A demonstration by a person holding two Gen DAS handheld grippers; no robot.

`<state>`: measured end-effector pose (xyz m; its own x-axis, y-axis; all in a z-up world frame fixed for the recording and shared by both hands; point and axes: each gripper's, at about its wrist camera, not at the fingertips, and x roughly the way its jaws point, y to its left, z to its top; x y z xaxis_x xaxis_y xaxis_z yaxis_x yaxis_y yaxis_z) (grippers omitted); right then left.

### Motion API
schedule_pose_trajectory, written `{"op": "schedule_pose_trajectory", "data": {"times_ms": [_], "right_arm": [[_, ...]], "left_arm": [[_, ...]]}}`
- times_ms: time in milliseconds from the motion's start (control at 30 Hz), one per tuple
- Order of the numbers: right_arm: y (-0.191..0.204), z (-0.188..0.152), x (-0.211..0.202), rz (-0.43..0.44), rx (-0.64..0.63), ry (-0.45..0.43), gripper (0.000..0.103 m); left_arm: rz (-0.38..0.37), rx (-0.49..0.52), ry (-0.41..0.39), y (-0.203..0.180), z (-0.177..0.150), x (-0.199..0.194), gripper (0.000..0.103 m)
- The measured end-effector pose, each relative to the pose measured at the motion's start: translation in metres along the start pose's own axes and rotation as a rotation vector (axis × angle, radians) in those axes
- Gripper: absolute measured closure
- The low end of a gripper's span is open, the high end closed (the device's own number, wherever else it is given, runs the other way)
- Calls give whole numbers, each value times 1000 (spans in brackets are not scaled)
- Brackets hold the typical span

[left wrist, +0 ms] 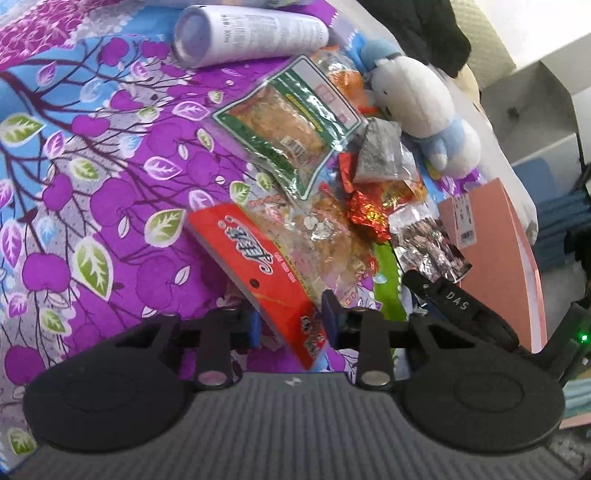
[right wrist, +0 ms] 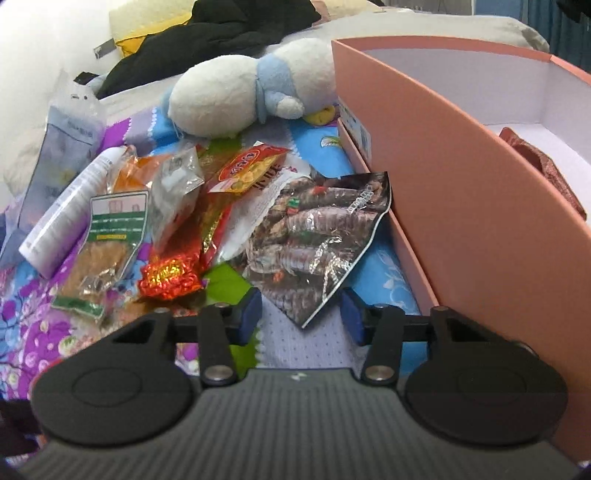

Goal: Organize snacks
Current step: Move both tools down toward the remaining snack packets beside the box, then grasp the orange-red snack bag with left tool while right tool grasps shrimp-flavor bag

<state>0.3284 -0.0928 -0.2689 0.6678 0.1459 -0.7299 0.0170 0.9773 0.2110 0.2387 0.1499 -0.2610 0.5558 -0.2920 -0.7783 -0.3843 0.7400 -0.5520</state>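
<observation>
Snack packets heaped on bed (left wrist: 92, 177), mid-spread. Plush toy (right wrist: 236, 96) behind heap. Open box (right wrist: 461, 192) on bed right of heap, near bed edge; one item (right wrist: 546, 173) inside box. Shrimp packet (right wrist: 317, 236) at heap's right side, just beside box wall. Bottle (left wrist: 247, 33) lying on its side, behind heap in left wrist view. Pouch (right wrist: 59, 155) beyond bottle. Dark clothing (right wrist: 221, 37) behind plush toy.
</observation>
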Motion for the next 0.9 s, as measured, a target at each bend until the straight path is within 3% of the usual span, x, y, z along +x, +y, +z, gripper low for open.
{"op": "schedule_pose_trajectory", "data": {"times_ms": [167,200,300,600,900], "right_arm": [[-2,1,-6,4,11,-10,78],[-2,1,-9,8,5,-8,86],[1,1,-24,29,-21,-17,90],[4,-13,-75,60,-53,-8,96],[-3,-56,-131,105,-70,45,97]], "left_arm": [[-9,-40,-15,1,-7,-5,90],[-16,-42,-19,0,-10,-7,94],[-4,-23,-30,-6,-18,-15,97],[2,-41,-71,0,-48,-56,98],[31,-16,-67,10,-96,-95,98]]}}
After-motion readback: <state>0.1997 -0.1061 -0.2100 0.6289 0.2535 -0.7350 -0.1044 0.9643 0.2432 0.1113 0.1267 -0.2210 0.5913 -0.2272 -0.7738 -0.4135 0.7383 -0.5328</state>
